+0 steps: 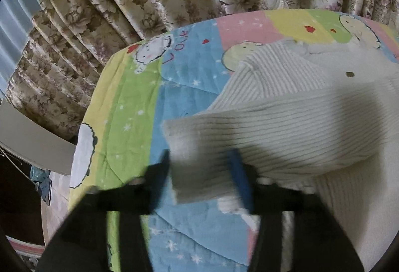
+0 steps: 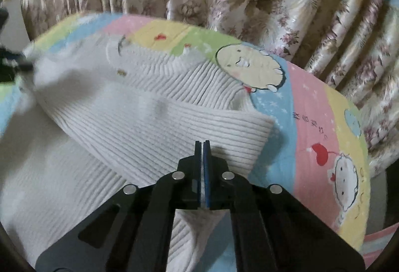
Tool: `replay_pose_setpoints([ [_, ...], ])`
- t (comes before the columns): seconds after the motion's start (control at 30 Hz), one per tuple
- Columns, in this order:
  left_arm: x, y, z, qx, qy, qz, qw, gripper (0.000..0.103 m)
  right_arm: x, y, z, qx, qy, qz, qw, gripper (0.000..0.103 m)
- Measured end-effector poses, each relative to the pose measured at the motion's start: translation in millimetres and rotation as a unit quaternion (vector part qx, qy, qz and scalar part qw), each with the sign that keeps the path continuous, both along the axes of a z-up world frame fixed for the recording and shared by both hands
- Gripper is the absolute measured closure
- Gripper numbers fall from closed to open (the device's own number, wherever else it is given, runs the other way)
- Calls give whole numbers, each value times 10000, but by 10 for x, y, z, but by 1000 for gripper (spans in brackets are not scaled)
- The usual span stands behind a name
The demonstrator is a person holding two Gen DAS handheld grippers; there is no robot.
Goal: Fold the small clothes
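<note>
So we log: white ribbed sweater lies on the cartoon quilt | right gripper clamped tight on a sleeve hem, sleeve running left across the body | left gripper jaws wide, its sleeve cuff between them, grip unclear | fold goes inward, right nearer

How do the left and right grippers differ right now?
The left gripper has its fingers spread apart with a white ribbed sleeve cuff between them; the right gripper has its fingers pressed together, pinching the other sleeve. The left view is motion-blurred, the right sharp. Both work the same white knit sweater above the cartoon quilt.
</note>
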State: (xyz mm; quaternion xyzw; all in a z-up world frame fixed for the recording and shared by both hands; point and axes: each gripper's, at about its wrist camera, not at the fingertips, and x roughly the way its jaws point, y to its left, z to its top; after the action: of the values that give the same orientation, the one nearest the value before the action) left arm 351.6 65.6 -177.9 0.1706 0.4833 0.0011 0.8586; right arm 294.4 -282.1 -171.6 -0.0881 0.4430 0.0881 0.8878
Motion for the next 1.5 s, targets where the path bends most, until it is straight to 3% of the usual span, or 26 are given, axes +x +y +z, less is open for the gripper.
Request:
replay_pose_setpoints([
  [0.03,3,58,14,-81,23,-7,10000,37,-23,-57,55,153,-29,-64,9999,89],
  [0.17,-22,296,102,-444,106,147,9989,36,-108,-280,170,529,-104,-441,9976,62],
  [0.3,-49,616,206,-793,109,668,9946,36,-198,-462,149,870,-50,-759,9933,47],
  [0.43,-70,658,331,-1126,38,770,9906,35,-279,-542,102,1228,17,-982,9876,34],
  [0.47,-65,607,357,-1160,-2,729,9906,30,-306,-539,107,1317,0,-1010,9861,31],
  [0.5,-52,544,374,-1188,-41,688,9905,17,-312,-532,112,1343,-14,-1025,9856,29],
  [0.53,-48,472,390,-1226,-83,634,9904,15,-316,-499,123,1352,-52,-1044,9853,27],
  [0.8,148,-462,142,-1269,143,-180,9916,15,8,115,131,1435,-131,-508,9883,25],
  [0.97,248,-696,-152,-986,353,-147,9944,14,331,446,-107,1394,223,-131,9899,29],
  [1.1,234,-636,-175,-1085,290,-134,9936,13,447,324,-186,1024,232,-179,9943,36],
  [1.2,230,-628,-179,-995,265,-187,9945,12,450,43,-193,978,179,-500,9938,52],
  [1.3,206,-659,-168,-802,199,-257,9962,12,404,-58,-193,817,125,-526,9952,54],
  [1.4,157,-705,-121,-451,80,-305,9985,13,334,-21,-138,646,85,-430,9969,45],
  [1.47,121,-698,-76,-245,-16,-294,9993,13,233,42,-56,610,-4,-370,9974,25],
  [1.5,96,-679,-44,-155,-60,-282,9995,13,185,81,-22,610,-49,-320,9976,23],
])
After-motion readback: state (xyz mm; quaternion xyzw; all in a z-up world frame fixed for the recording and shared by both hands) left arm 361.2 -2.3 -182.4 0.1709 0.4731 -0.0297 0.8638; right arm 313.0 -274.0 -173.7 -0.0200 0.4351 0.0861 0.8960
